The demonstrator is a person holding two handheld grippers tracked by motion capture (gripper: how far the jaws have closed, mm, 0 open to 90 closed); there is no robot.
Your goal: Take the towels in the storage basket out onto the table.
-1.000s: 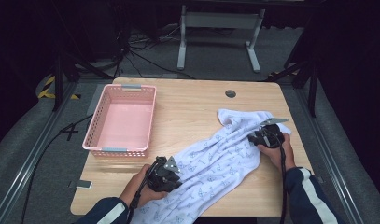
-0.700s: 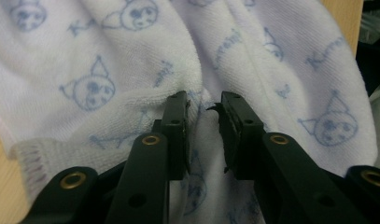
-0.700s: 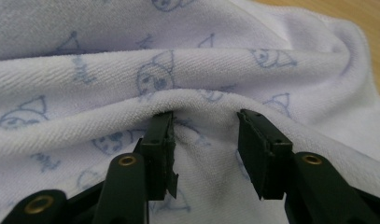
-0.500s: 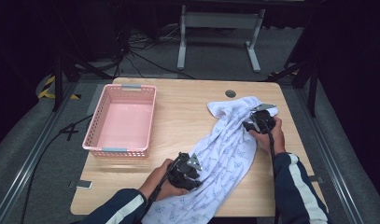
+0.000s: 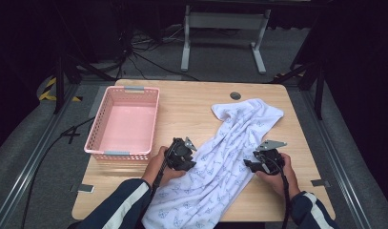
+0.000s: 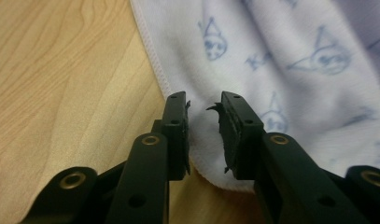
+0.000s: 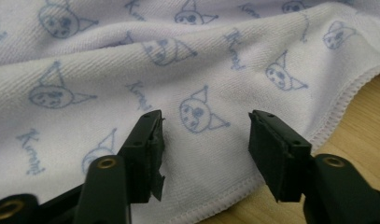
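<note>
A pink basket (image 5: 124,123) stands on the left of the counter (image 5: 191,102), and a white printed towel (image 5: 229,152) lies crumpled in a long diagonal from the far right toward the near edge, well apart from the basket.

The step in hand is judged to be a grasp on both long edges so that the towel can be spread or folded. The left gripper (image 6: 204,109) is set at the towel's stitched left hem; its jaws stand narrow with a small gap, have just been closing, and the hem lies under and between them, though whether the pads already pinch the cloth cannot be told for certain. A clean grip would be helped if the hem were taken fully between the pads and not only at its lip. The right gripper (image 7: 204,126) is held over the towel's right edge with jaws wide, nothing pinched; it should be lowered onto the hem before closing, level with the left.

Against half a second earlier, the left hand (image 5: 160,164) is seen nearer the towel's left edge, and the right hand (image 5: 277,171) has been brought from the far end to the near right edge.
</note>
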